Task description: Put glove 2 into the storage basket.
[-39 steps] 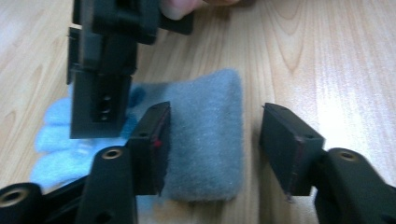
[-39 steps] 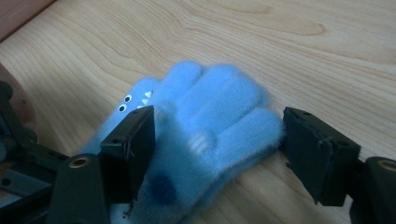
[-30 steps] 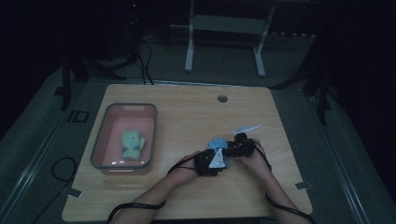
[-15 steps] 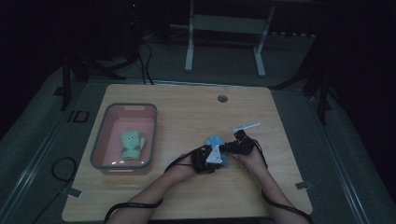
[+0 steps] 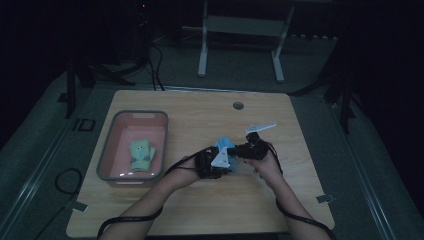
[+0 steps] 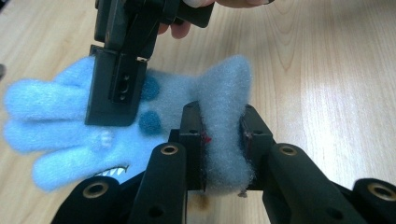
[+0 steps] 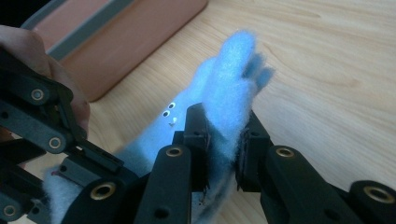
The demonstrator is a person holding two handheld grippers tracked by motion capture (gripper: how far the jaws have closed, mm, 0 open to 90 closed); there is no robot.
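Above the wooden table (image 5: pixel 190 115), right of the pink plastic bin (image 5: pixel 107 150), a fluffy light-blue glove with dark-blue spots (image 6: pixel 168 100) hangs stretched between 2 tools. The left gripper (image 6: pixel 223 135) is clamped on its cuff end; the right gripper (image 7: pixel 223 140) pinches the finger end (both jaws closed on fleece). The glove's long axis runs gripper to gripper; the bin, holding a green plush glove (image 5: pixel 141 152), lies to the left gripper's side, likely the nearer one.

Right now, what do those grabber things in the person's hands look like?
Both are black. The left gripper has two chunky jaws with brass-coloured rivets and flat pads; the right gripper looks just the same. A grey three-cornered plate sits on top of one, and black cables trail from them. The forearms are bare, no sleeves.
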